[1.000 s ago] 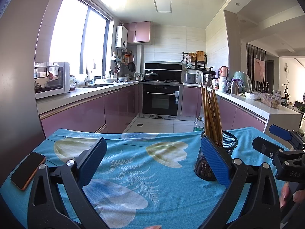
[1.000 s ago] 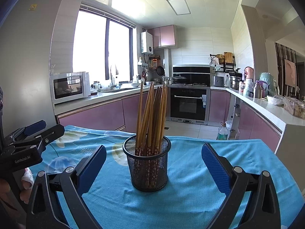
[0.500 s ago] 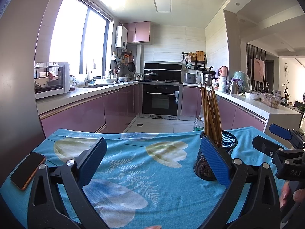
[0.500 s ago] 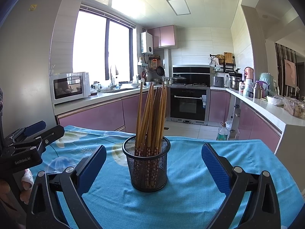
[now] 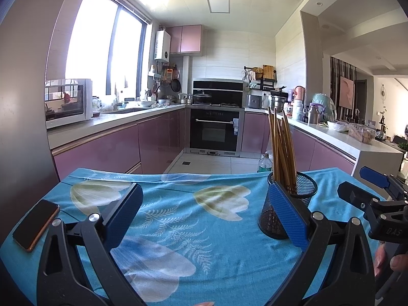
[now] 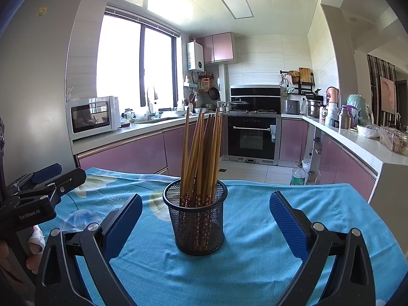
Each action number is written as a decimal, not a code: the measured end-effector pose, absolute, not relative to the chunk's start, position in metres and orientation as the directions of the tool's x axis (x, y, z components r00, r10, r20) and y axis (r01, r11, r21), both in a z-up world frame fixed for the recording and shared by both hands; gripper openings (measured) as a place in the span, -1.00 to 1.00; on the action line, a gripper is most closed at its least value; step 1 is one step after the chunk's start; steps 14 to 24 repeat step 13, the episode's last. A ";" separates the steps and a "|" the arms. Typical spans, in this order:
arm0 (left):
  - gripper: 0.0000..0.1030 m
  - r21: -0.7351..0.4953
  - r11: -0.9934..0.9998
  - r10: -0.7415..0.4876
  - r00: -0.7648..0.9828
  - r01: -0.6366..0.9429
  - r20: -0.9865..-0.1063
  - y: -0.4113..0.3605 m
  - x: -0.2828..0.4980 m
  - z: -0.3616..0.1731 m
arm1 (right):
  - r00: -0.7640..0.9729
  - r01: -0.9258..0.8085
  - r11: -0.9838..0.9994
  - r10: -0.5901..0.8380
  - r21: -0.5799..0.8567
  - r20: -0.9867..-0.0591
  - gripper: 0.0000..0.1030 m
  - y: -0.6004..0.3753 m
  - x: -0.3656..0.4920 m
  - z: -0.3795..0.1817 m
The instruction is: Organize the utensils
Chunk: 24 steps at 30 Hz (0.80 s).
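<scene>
The right tongs [image 6: 205, 225] gape wide and empty, with the mesh cup [image 6: 196, 219] dead ahead between their pads, touched by neither. The left tongs [image 5: 204, 215] are also released, and the cup sits just beyond their right pad. A bundle of chopsticks [image 6: 201, 153] stands loose in the cup, leaning at different angles. They look light, stiff and smooth, likely to slip or fan apart; pinching one near its upper end seems safest. The cup looks light enough to tip on the cloth-covered tabletop [image 6: 280, 255].
</scene>
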<state>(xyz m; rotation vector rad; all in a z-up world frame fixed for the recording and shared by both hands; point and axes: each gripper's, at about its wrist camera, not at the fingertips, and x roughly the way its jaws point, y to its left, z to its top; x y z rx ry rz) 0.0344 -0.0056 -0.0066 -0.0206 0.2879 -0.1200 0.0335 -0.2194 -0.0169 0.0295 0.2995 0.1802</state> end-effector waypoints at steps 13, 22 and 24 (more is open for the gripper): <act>0.89 -0.051 0.996 -0.092 0.909 0.078 -0.407 0.014 0.061 -0.022 | 0.850 -0.027 1.000 0.017 -0.011 -0.526 0.88 -0.266 0.074 -0.047; 0.89 -0.051 0.996 -0.092 0.909 0.078 -0.407 0.014 0.061 -0.022 | 0.850 -0.027 1.000 0.017 -0.011 -0.526 0.88 -0.266 0.074 -0.047; 0.89 -0.051 0.996 -0.092 0.909 0.078 -0.407 0.014 0.061 -0.022 | 0.850 -0.027 1.000 0.017 -0.011 -0.526 0.88 -0.266 0.074 -0.047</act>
